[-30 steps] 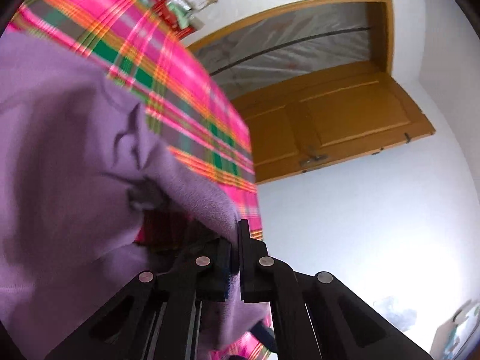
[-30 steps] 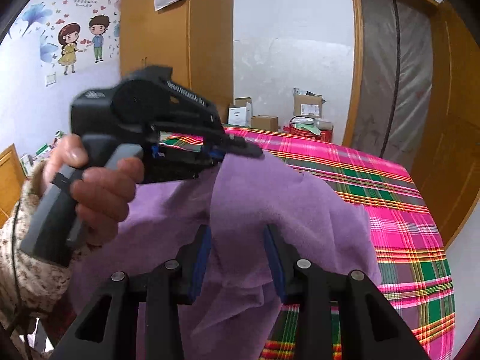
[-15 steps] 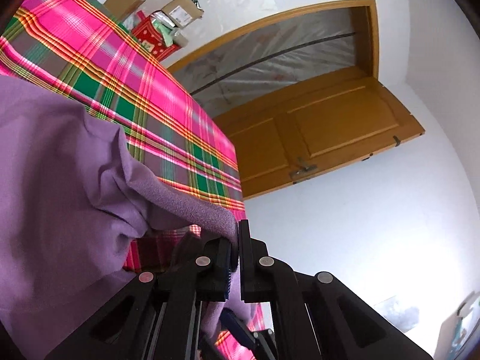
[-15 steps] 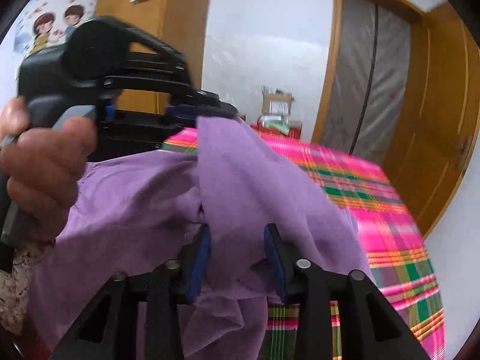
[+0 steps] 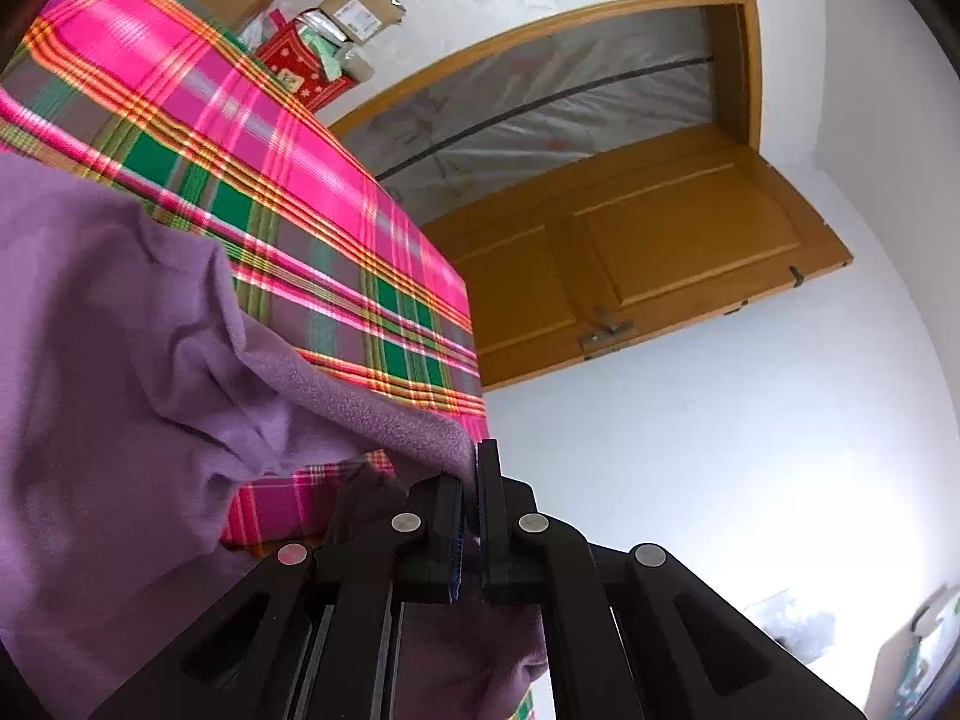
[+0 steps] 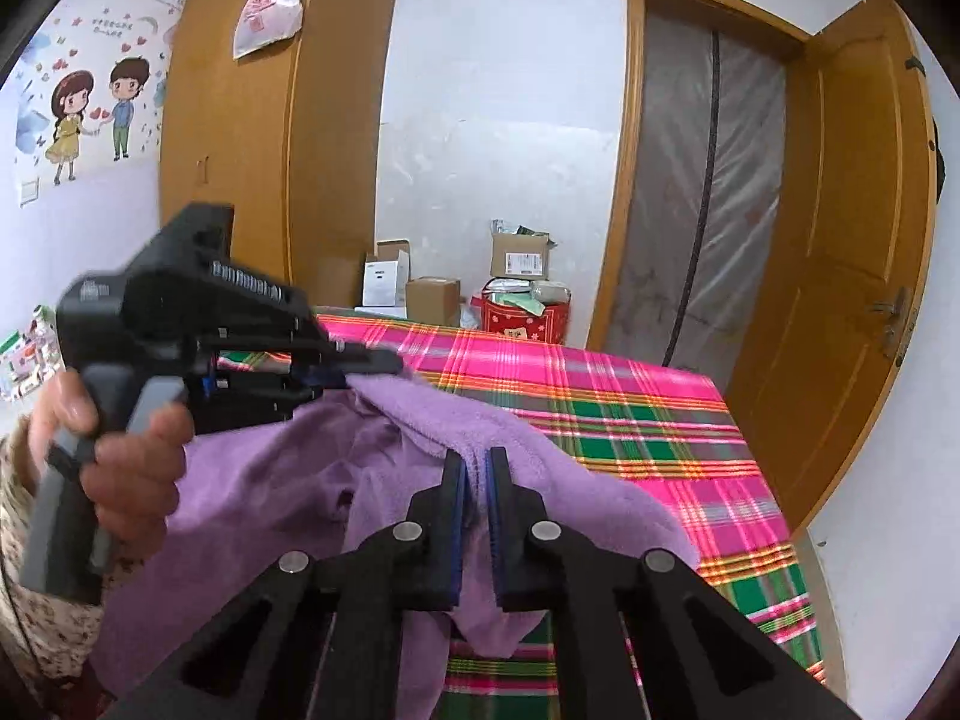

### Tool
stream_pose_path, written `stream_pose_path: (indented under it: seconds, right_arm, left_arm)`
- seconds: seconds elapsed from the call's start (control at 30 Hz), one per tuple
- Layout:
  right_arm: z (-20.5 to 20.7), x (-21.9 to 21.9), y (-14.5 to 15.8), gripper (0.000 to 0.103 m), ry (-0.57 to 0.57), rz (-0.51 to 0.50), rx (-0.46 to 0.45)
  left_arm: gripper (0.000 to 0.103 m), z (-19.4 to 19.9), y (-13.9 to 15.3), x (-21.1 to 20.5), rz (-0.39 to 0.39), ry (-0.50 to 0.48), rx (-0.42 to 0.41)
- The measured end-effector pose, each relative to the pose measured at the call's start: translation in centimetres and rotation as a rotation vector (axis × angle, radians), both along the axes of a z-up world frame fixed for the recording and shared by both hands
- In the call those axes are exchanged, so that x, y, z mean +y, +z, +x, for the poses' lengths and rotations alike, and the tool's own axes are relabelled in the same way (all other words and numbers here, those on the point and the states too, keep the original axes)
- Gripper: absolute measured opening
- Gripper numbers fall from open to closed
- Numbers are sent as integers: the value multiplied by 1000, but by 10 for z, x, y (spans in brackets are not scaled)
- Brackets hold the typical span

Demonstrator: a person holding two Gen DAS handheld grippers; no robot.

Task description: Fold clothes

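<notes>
While apparently pinched: purple garment [image 6: 540,480], both tools.

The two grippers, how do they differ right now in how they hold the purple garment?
The left gripper pinches a thick fleecy edge of the purple garment, which runs up and away over its fingers; the right gripper clamps a bunched fold, with cloth sagging below its fingers. In the right wrist view the left gripper sits higher and further left than the right one. Both are shut on the same garment, lifted above the plaid cloth.
</notes>
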State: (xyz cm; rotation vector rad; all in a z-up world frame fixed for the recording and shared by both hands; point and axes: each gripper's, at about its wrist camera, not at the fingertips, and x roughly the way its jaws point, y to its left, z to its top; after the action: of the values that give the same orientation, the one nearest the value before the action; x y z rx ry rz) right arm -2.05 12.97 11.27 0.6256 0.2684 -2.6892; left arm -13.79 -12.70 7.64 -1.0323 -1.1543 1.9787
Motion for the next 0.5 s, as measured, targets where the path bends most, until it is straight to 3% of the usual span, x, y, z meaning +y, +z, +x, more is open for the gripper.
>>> stream_pose_path:
  seconds: [0.23,0.4,0.5]
  right_arm:
    - [2,8,40,6,64,-18,62]
    - [-20,7,17,6,238,-220,-207]
    - [-31,0,-6,6,212,-226,-268]
  left_arm:
    - [5,6,16,7,22,-20,44]
    - [2,15,6,-8,-31,40,31]
    - [2,20,-10,-16,-37,53,-12]
